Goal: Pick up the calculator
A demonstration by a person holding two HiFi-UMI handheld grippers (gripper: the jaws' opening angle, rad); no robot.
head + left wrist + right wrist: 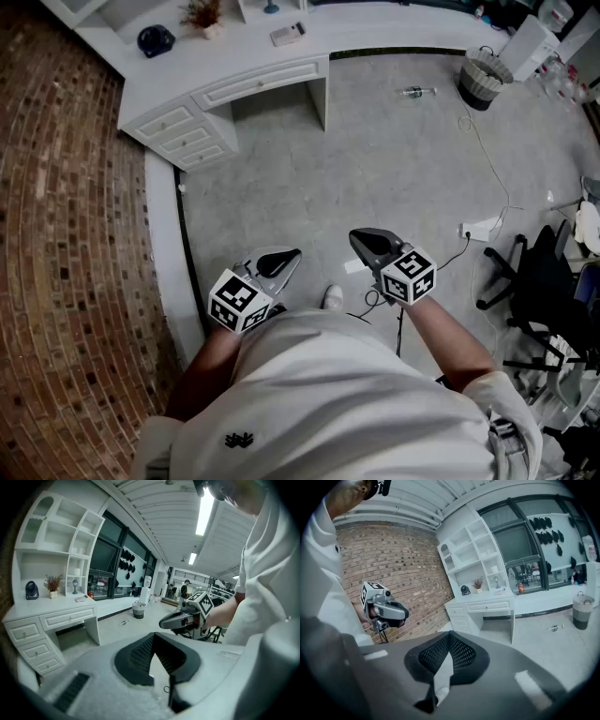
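White desk, black fan, waste basket, brick wall

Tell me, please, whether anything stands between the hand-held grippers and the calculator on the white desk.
Nothing visible does. Only bare grey floor separates the left hand-held gripper and the right hand-held gripper from the desk, where the calculator lies uncovered on top.

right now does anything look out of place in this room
A small bottle-like object lies on its side on the floor, just short of the wastebasket. A thin cable trails loose across the floor nearby. The desk looks tidy.
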